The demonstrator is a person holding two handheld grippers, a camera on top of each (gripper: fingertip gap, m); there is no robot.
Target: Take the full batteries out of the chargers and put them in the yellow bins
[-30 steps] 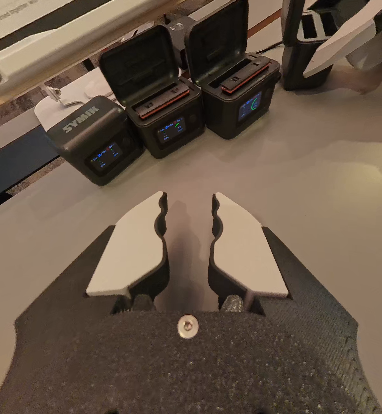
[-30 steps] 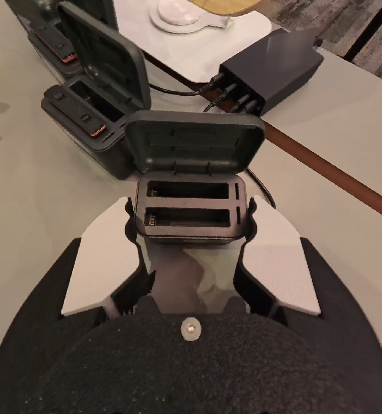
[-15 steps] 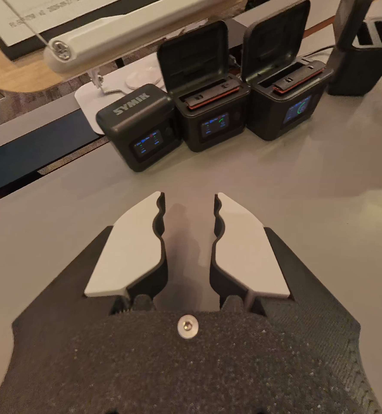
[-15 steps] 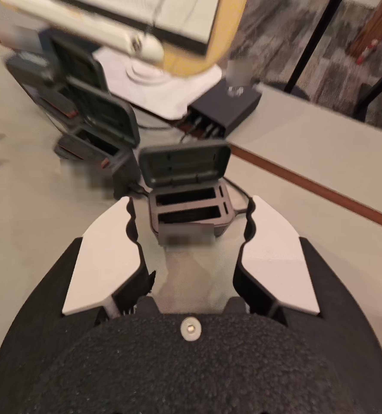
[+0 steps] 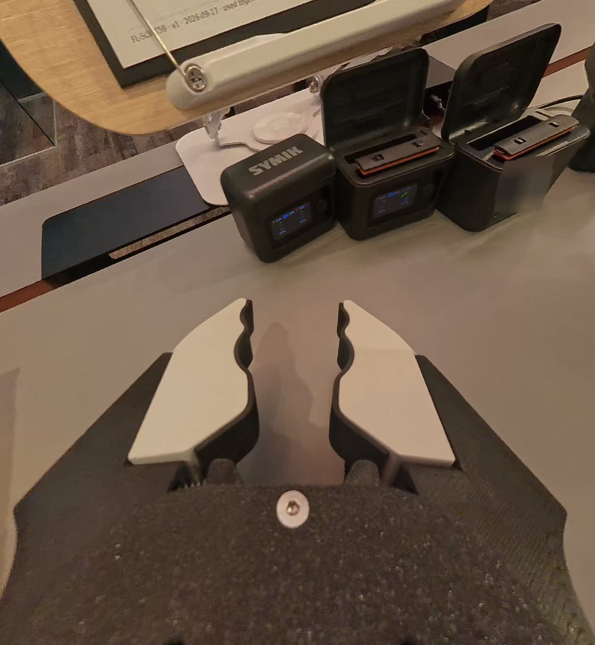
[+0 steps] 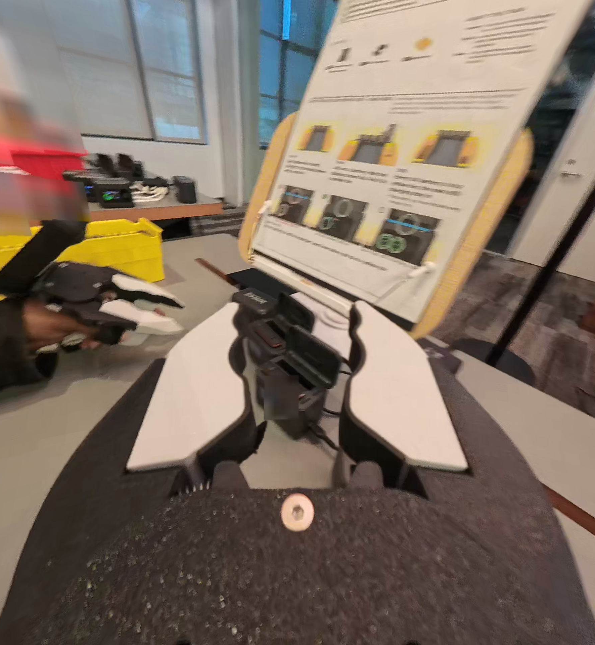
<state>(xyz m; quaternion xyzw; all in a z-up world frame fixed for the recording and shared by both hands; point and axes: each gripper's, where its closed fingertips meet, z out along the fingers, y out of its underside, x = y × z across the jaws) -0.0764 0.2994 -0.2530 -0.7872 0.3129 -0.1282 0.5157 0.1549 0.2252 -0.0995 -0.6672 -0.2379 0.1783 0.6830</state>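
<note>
Right wrist view shows that you have pulled the right gripper (image 6: pixel 292 310) up and back from the end charger (image 6: pixel 291 401): a second ago its fingers straddled that open, empty unit, and now the charger sits lower and farther off between them, with the whole row receding behind it. Its fingers have narrowed slightly but remain spread, with nothing between them. The left gripper (image 5: pixel 294 303) is likewise spread and empty, hovering over bare table (image 5: pixel 463 349); your view from it has swung so the closed charger (image 5: pixel 278 195) now lies ahead, with the second charger (image 5: pixel 390 188) and third charger (image 5: pixel 505 174) to its right, both with lids raised. Each open unit carries one orange-edged battery (image 5: pixel 399 158), (image 5: pixel 533 139) seated in its front slot, the rear slot vacant. The yellow bin (image 6: pixel 114 247) stands on the table beyond the left gripper, well apart from the chargers; its contents are not visible. My judgement: the end charger is finished, two batteries at least remain to be drawn, and the closed unit has yet to be opened. Whether those batteries are full cannot be read from the small blue screens at this sharpness.
</note>
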